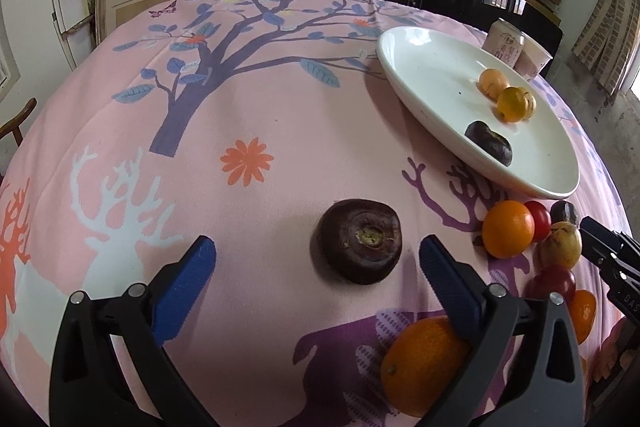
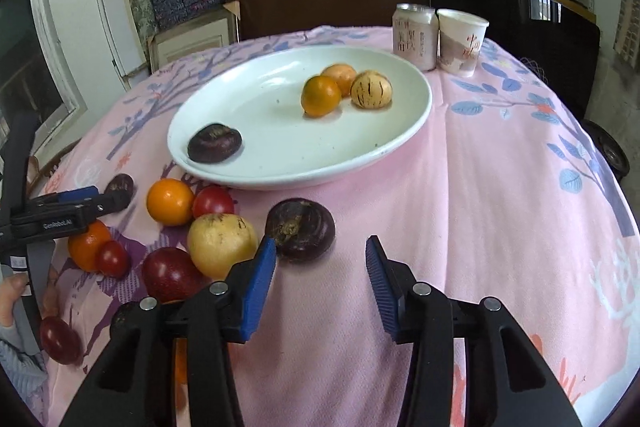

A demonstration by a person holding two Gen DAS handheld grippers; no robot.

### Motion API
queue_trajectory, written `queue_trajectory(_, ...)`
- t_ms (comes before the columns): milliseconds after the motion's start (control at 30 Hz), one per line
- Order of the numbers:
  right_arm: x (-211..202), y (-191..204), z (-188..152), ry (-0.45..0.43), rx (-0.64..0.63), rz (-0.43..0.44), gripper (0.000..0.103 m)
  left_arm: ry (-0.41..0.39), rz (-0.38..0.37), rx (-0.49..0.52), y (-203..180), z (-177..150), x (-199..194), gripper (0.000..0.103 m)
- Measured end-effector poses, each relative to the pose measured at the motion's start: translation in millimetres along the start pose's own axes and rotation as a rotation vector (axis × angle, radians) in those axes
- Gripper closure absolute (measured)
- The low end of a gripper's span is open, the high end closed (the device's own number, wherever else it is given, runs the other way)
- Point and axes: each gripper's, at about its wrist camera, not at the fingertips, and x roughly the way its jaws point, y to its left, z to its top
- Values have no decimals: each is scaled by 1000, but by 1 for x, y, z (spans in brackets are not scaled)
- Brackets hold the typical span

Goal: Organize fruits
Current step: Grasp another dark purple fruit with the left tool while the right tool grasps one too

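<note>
A dark purple round fruit (image 1: 360, 241) lies on the pink cloth between the spread blue fingers of my left gripper (image 1: 317, 242), which is open and not touching it. My right gripper (image 2: 321, 243) is open with bare cloth between its fingers; another dark fruit (image 2: 300, 229) sits just past its left fingertip (image 2: 267, 251). Beside that one lie a yellow fruit (image 2: 222, 243), oranges (image 2: 170, 201) and red fruits (image 2: 213, 201). The white plate (image 2: 400, 143) holds a dark fruit (image 2: 215, 143), two orange fruits (image 2: 320, 95) and a striped yellow one (image 2: 371, 89).
A pink can (image 2: 414, 35) and a paper cup (image 2: 462, 41) stand behind the plate near the table's far edge. A large orange (image 1: 424, 363) lies under my left gripper's right finger. My left gripper shows as a black tool (image 2: 80, 211) at the left of the right wrist view. Shelves fill the background.
</note>
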Motion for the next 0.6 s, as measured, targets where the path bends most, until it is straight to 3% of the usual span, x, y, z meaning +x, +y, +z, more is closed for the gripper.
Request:
queue_trajectory(233, 17, 12, 11, 26, -25, -2, 55, 1, 0, 0, 0, 0, 0, 4)
queue_trajectory(333, 20, 11, 15, 27, -12, 29, 62, 1, -1, 2, 0, 0, 0, 4)
queue_trajectory(467, 19, 9, 14, 29, -5, 49, 63, -9, -14, 19, -2, -1, -2, 4)
queue_trajectory(533, 18, 10, 12, 31, -14, 55, 63, -37, -14, 56, -9, -3, -7, 18)
queue_trajectory(600, 17, 10, 11, 31, -13, 60, 63, -53, -11, 82, -14, -5, -11, 24)
